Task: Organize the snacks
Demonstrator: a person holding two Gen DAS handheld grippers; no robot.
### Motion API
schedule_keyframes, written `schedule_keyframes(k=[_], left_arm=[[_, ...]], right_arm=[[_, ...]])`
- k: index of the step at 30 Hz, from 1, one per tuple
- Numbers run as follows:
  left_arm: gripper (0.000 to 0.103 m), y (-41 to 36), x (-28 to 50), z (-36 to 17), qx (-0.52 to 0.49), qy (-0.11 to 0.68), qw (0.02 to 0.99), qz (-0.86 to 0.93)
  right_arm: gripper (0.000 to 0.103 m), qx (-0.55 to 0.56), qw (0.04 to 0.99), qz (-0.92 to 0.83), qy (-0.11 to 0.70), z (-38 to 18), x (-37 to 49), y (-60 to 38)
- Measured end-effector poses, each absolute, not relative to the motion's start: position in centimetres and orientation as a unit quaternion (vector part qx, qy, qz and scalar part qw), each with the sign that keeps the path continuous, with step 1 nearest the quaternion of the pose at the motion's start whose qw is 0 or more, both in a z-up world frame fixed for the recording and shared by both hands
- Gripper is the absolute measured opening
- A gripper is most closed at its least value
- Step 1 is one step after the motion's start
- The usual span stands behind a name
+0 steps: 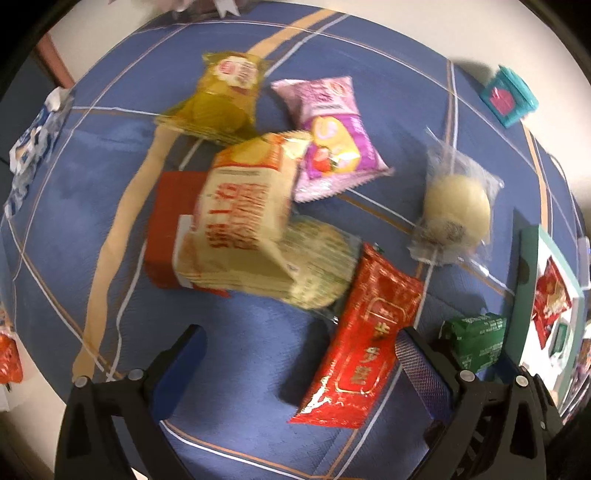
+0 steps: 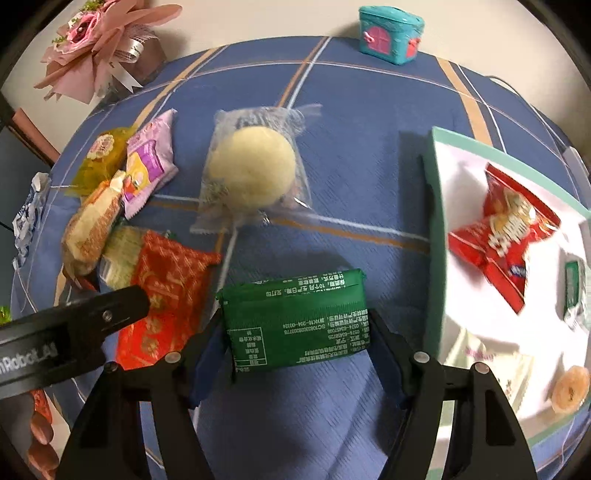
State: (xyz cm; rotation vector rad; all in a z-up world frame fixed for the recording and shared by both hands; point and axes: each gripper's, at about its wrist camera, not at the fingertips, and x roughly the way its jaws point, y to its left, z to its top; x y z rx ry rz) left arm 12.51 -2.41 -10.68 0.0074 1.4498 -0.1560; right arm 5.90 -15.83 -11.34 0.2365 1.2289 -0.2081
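Note:
My right gripper (image 2: 297,350) is shut on a green packet (image 2: 295,314), its pads pressing on the packet's two short ends just above the blue cloth. My left gripper (image 1: 303,354) is open and points down at the cloth. A long red packet (image 1: 364,336) lies partly between its fingers, close to the right finger (image 1: 421,362). Beyond it is a heap: a cream cracker pack (image 1: 243,206), a pink packet (image 1: 332,136) and a yellow packet (image 1: 218,99). A wrapped pale bun (image 2: 251,170) lies mid-cloth. The white box with a teal rim (image 2: 436,229) holds a red snack bag (image 2: 498,236).
A teal toy house (image 2: 391,35) stands at the cloth's far edge and a pink bouquet (image 2: 99,40) at the far left. A crumpled blue-white wrapper (image 1: 33,136) lies at the left edge. The left gripper's black body (image 2: 74,325) reaches in beside the right one.

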Motion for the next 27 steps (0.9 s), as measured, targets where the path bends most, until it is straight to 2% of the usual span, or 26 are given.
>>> schedule_keyframes(k=[11,16,23,27], left_arm=[[0.101,-7.6,11.0,-11.9,0.077,0.667,0.735,-0.091],[0.088,-9.6,10.2,-12.6,0.099,0.668,0.731,-0.097],[0.079,-10.3,8.6,-12.4,0.089,0.665,0.734,-0.109],[0.064,-8.5,9.1,-10.3,0.088,0.66,0.736,-0.121]], right_arm=[[0.073,0.112,0.792,-0.102,0.591,-11.4,1.6,-16.4],[0.073,0.11,0.791,-0.103,0.593,-11.4,0.8,-16.2],[0.073,0.101,0.796,-0.098,0.589,-11.6,1.0,-15.8],[0.073,0.092,0.796,-0.099,0.59,-11.6,2.1,-15.4]])
